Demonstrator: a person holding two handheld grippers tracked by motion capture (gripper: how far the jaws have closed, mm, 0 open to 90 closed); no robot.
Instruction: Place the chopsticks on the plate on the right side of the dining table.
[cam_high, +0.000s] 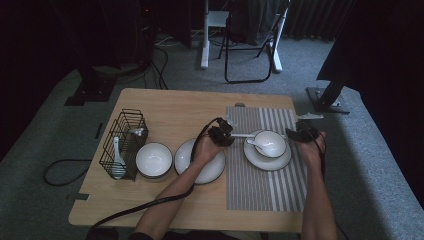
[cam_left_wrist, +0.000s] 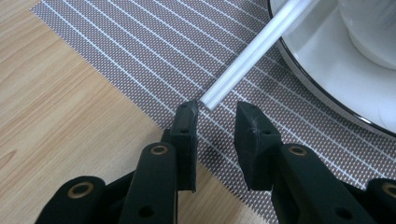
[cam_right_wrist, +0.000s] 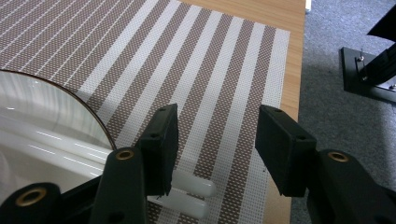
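Now | bowl on plate, probably holding spoon | chopsticks across plate | both jaws released

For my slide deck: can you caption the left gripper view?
Open left gripper at the tip of white chopsticks that lie across a plate onto a striped placemat.

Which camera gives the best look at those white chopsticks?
The high view: the chopsticks span the plate behind the bowl. The left gripper view shows one end, the right gripper view the other two ends.
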